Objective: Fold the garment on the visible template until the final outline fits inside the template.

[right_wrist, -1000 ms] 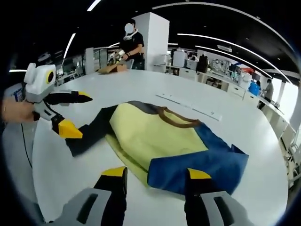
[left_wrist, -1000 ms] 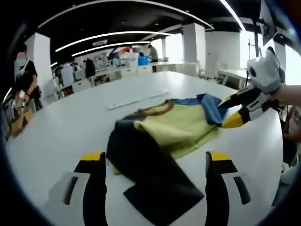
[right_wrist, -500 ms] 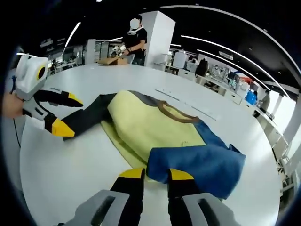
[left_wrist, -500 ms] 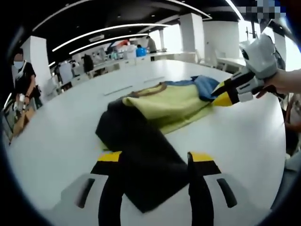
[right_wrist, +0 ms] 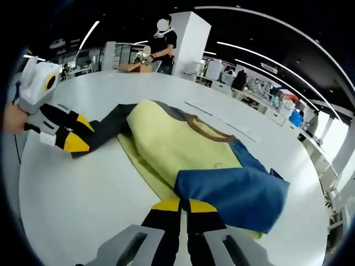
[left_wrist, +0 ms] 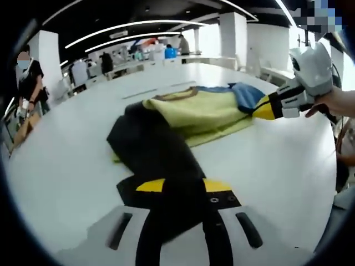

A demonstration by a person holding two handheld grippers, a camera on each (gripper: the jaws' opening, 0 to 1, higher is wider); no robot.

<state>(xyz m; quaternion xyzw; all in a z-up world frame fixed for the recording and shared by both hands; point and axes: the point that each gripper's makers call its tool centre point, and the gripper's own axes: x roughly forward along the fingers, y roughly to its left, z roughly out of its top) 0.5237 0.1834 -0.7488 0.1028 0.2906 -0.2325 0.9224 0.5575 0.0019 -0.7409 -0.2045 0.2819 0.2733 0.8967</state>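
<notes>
The garment lies flat across the white bench, long axis running sleeve to sleeve, collar pointing away. The left gripper, open a second ago, has now clamped the black sleeve; the right gripper has pinched the blue sleeve.

Garment lies on the white table.

white table | white pillars | curved ceiling light strips | dark ceiling
</notes>
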